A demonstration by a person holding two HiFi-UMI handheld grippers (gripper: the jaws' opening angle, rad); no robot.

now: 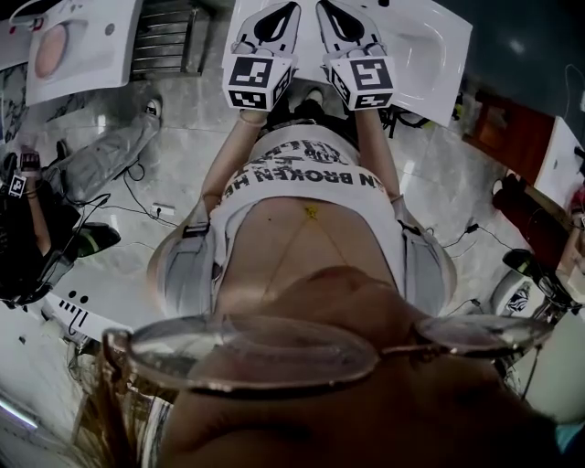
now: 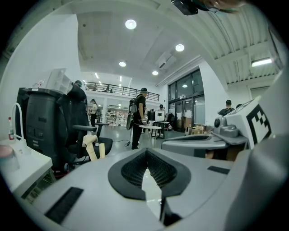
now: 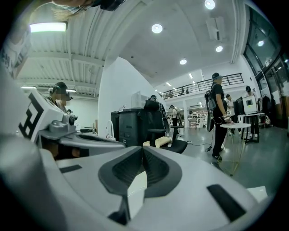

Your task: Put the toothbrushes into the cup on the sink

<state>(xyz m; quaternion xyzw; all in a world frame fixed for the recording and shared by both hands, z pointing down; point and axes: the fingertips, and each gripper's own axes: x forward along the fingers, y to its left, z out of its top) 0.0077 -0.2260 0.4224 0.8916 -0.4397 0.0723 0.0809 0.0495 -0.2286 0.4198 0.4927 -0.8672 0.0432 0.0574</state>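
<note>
My left gripper [image 1: 279, 20] and right gripper [image 1: 338, 20] are held side by side in front of my chest, above a white sink [image 1: 430, 50]. They point level out into the room. Seen in its own view, the left gripper [image 2: 146, 153] has its ribbed pads pressed together with nothing between them. The right gripper [image 3: 142, 150] is likewise shut and empty. Each gripper shows in the other's view: the right gripper [image 2: 235, 131] and the left gripper [image 3: 54, 126]. No toothbrush or cup shows clearly in any view.
A second white sink [image 1: 82, 37] stands at the upper left. A black office chair [image 2: 49, 126] and a white counter [image 2: 22, 167] are at the left. A small round table [image 2: 150, 127] and several people stand farther off. Cables [image 1: 137, 206] lie on the floor.
</note>
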